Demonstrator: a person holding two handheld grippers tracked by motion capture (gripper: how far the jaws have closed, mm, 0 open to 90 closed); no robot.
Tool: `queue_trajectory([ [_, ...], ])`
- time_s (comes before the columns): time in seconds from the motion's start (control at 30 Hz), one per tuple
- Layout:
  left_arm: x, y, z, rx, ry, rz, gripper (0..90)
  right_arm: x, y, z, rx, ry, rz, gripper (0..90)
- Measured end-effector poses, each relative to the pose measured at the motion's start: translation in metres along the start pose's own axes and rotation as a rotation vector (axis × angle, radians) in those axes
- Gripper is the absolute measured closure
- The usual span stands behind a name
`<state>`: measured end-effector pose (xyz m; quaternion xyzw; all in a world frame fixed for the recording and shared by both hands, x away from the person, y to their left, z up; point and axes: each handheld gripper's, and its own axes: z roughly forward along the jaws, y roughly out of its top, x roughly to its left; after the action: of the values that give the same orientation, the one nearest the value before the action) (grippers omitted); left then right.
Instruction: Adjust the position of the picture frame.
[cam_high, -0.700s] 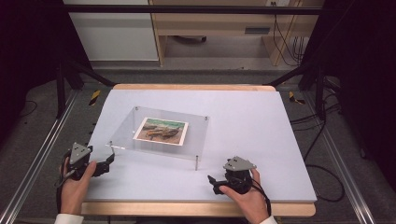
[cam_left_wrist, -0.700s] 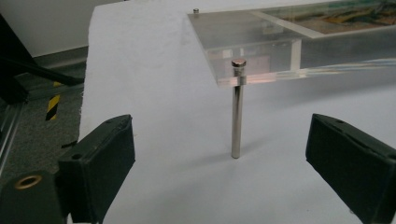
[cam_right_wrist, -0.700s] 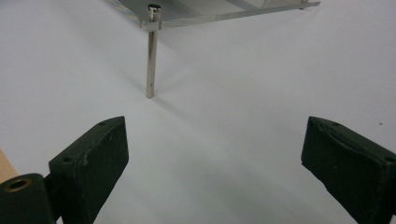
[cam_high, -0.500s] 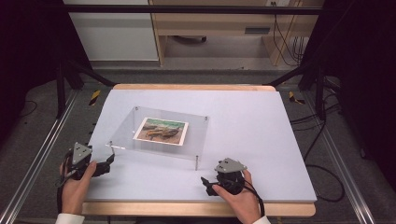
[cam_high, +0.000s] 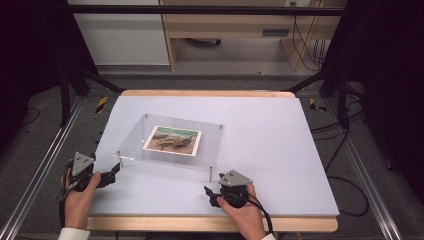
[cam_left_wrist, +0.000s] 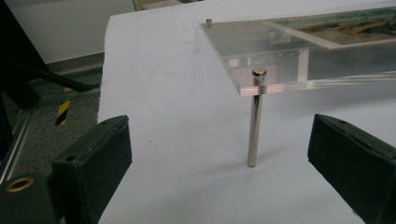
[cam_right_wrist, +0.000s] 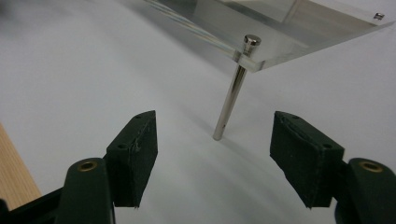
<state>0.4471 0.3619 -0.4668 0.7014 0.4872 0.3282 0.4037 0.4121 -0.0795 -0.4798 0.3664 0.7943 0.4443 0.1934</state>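
Note:
A clear acrylic plate (cam_high: 212, 142) stands on thin metal legs at the table's middle left, with a landscape picture (cam_high: 173, 140) set in it. My left gripper (cam_high: 115, 170) lies at the table's left edge, pointing at the plate's near left leg (cam_high: 120, 162). In the left gripper view my left gripper (cam_left_wrist: 219, 128) is open, and that leg (cam_left_wrist: 253, 126) stands a little ahead of the gap. My right gripper (cam_high: 210, 192) sits just in front of the near right leg (cam_high: 210, 173). In the right gripper view my right gripper (cam_right_wrist: 212, 119) is open, with that leg (cam_right_wrist: 232, 93) ahead between the jaws, untouched.
The pale table top (cam_high: 270, 150) has a wooden front edge (cam_high: 210, 224). Metal frame rails (cam_high: 35, 180) run along both sides. A cable (cam_high: 262, 215) trails from the right gripper. A wooden desk (cam_high: 235, 35) stands beyond the table's far edge.
My right gripper has slid left along the front of the table, closer to the plate's near right leg. The left gripper and the plate have kept still.

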Motion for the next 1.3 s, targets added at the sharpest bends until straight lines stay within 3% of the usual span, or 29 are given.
queue_trajectory([
  [0.1,-0.001,0.001,0.0,-0.013,-0.014,-0.021,4.7,0.0,0.003,0.004,-0.002,0.006,0.018,31.2],
  [0.17,-0.003,0.002,0.0,-0.009,-0.057,-0.051,4.8,-0.001,0.005,0.007,0.002,0.005,0.027,34.4],
  [0.27,-0.007,0.003,0.001,-0.005,-0.075,-0.041,4.9,-0.004,0.006,0.011,0.01,0.014,0.023,36.3],
  [0.3,-0.009,0.005,0.0,-0.018,-0.077,-0.038,5.1,-0.007,0.008,0.015,0.017,0.014,0.043,44.4],
  [0.37,-0.009,0.006,0.0,-0.025,-0.078,-0.039,5.1,-0.008,0.01,0.017,0.021,0.016,0.048,46.6],
  [0.43,-0.01,0.006,-0.002,-0.03,-0.086,-0.039,5.2,-0.012,0.013,0.024,0.037,0.014,0.054,57.9],
  [0.47,-0.01,0.006,-0.002,-0.03,-0.086,-0.039,5.4,-0.012,0.013,0.024,0.037,0.014,0.054,57.9],
  [0.53,-0.01,0.006,-0.003,-0.031,-0.092,-0.037,5.6,-0.014,0.015,0.028,0.039,0.023,0.08,66.0],
  [0.6,-0.01,0.007,-0.003,-0.028,-0.094,-0.038,5.9,-0.016,0.016,0.032,0.03,0.046,0.087,71.8],
  [0.63,-0.01,0.006,-0.002,-0.026,-0.094,-0.04,6.6,-0.018,0.018,0.033,0.011,0.047,0.09,80.2],
  [0.8,-0.008,0.006,0.0,-0.017,-0.098,-0.047,12.0,-0.02,0.02,0.032,-0.006,0.069,0.103,84.6],
  [0.83,-0.008,0.006,0.0,-0.016,-0.098,-0.047,14.3,-0.022,0.021,0.031,-0.019,0.088,0.135,84.9],
  [1.1,-0.01,0.006,0.003,-0.005,-0.11,-0.05,20.4,-0.024,0.029,0.027,-0.039,0.138,0.171,85.0],
  [1.17,-0.011,0.006,0.005,-0.008,-0.118,-0.056,29.3,-0.025,0.032,0.025,-0.043,0.162,0.2,85.0],
  [1.23,-0.01,0.006,0.008,-0.012,-0.112,-0.051,32.2,-0.026,0.034,0.024,-0.051,0.174,0.218,85.0],
  [1.3,-0.008,0.008,0.012,-0.031,-0.115,-0.073,39.6,-0.027,0.036,0.023,-0.054,0.181,0.224,85.0],
])
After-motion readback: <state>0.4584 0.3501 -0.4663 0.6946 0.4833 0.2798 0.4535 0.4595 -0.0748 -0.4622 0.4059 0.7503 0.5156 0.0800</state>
